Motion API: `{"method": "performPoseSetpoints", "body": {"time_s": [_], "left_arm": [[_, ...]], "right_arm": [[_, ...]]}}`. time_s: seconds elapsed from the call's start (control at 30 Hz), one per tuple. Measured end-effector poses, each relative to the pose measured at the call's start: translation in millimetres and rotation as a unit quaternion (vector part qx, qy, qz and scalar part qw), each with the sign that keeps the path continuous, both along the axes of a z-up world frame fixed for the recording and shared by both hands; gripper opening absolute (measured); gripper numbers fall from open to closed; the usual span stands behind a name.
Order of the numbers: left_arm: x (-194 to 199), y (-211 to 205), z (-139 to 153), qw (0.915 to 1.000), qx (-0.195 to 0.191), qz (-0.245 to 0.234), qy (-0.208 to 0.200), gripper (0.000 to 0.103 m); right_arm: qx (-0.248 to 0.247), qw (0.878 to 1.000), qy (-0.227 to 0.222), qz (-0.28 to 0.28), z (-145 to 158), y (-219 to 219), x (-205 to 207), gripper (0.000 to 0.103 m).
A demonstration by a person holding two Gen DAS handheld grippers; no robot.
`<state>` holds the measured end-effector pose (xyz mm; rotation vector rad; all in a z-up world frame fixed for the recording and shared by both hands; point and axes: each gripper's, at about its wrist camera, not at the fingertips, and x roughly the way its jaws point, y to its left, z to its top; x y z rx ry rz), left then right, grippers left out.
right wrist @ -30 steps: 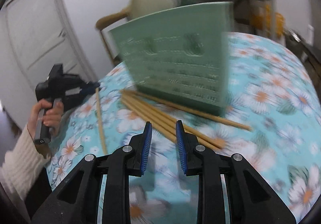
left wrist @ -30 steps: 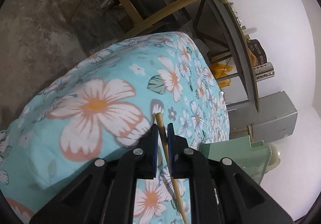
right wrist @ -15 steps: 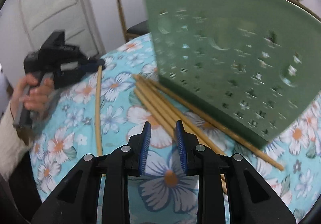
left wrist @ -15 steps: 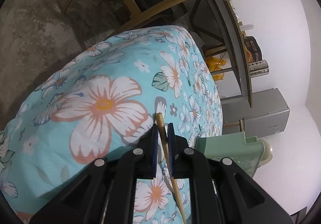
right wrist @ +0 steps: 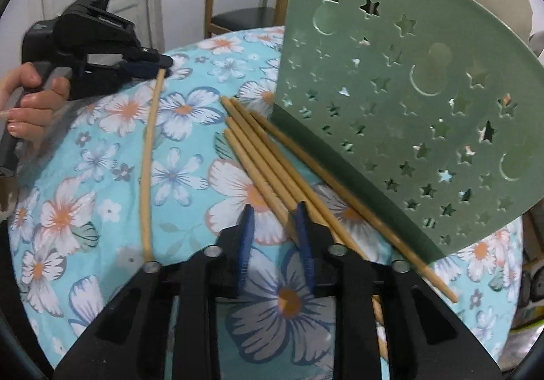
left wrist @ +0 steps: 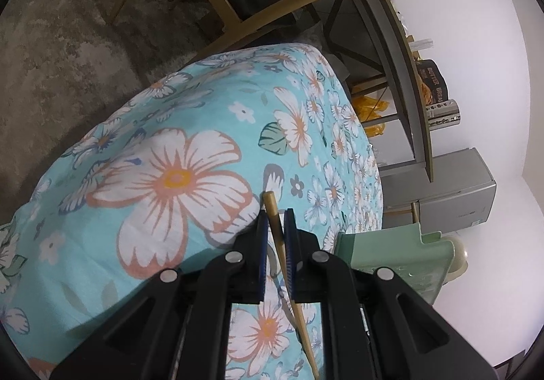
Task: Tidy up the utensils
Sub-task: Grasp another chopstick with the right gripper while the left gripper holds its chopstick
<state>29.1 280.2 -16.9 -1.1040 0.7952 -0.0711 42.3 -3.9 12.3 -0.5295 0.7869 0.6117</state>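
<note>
On the left, our left gripper [right wrist: 159, 62] has its jaws clamped on the end of one chopstick [right wrist: 148, 162], which trails back across the floral desk [right wrist: 102, 210]. The loose chopsticks [right wrist: 268, 159] lie beside the green holder [right wrist: 408, 91], running diagonally away from our right gripper [right wrist: 273, 220]. Its jaws are closing around the nearest sticks, not yet pressing.

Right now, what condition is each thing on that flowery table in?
Single chopstick: flat on the cloth, apart from the others, one end pinched.
Left gripper: shut on that chopstick.
Chopstick bundle: loose on the cloth, beside the green holder.
Right gripper: jaws closing around the bundle's near ends, not yet pinching.
Green holder: standing on the cloth, tilted in view.
Tablecloth: spread smooth.
</note>
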Motion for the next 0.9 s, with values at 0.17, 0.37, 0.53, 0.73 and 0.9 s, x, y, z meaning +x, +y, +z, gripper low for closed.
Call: {"method": "performPoseSetpoints", "body": {"time_s": [0.17,0.37,0.53,0.73,0.9], "left_arm": [[0,0,0,1.0000,-0.006,0.004,0.002,0.009],[1,-1,1,1.0000,-0.008,0.004,0.002,0.009],[-1,1,-1,0.9997,-0.022,0.008,0.002,0.008],[-1,1,0,0.9997,-0.022,0.010,0.003,0.008],[0,1,1,0.9998,-0.016,0.005,0.001,0.008]], "right_arm": [[0.028,0.999,0.018,-0.035,7,-7,3,0.000],[0.053,0.995,0.076,-0.033,11,-24,-11,0.000],[0.062,0.995,0.070,0.014,24,-9,-14,0.002],[0.017,0.995,0.059,0.076,18,48,14,0.035],[-0.004,0.994,0.056,0.093,3,65,32,0.027]]}}
